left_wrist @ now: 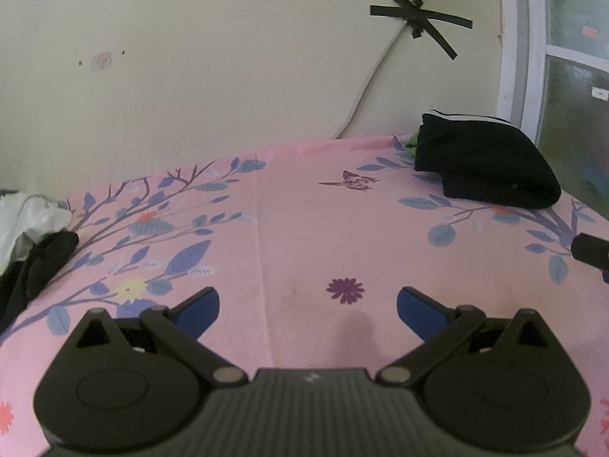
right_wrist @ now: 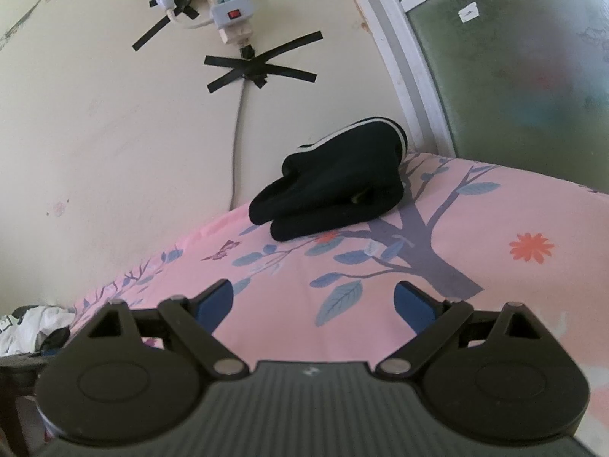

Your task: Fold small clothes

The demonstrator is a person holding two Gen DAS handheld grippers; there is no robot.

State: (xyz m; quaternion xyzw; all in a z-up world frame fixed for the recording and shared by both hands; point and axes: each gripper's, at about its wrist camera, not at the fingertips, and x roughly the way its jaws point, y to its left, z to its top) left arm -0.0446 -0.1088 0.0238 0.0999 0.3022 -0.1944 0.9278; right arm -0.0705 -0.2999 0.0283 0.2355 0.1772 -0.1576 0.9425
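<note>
- I read this as a gap between garments: a folded black bundle [right_wrist: 335, 182] with a white stripe along its top sits by the wall, and nothing lies between either pair of fingers.
- My left gripper [left_wrist: 307, 306] hovers over the bare pink floral sheet [left_wrist: 342, 228] with its jaws spread wide and empty; the blue pads [left_wrist: 200, 304] have only printed flowers between them.
- My right gripper [right_wrist: 313, 302] is likewise splayed wide and grips nothing.
- From the right jaws, the folded bundle lies ahead and slightly left of centre, well apart from the fingertips, against the wall near the window frame [right_wrist: 396, 61].
- From the left jaws, that same bundle is far ahead and off to the right.
- The unfolded heap [left_wrist: 26, 228], white cloth with a dark piece on it, lies off the left jaw's outer side, at the sheet's edge and well clear of the pads.
- I judge the next move is to fetch a piece from that heap: swing the left gripper leftward, nip one layer only, and draw it onto the open sheet in front of both jaws.
- How many garments the heap holds I cannot tell.
</note>
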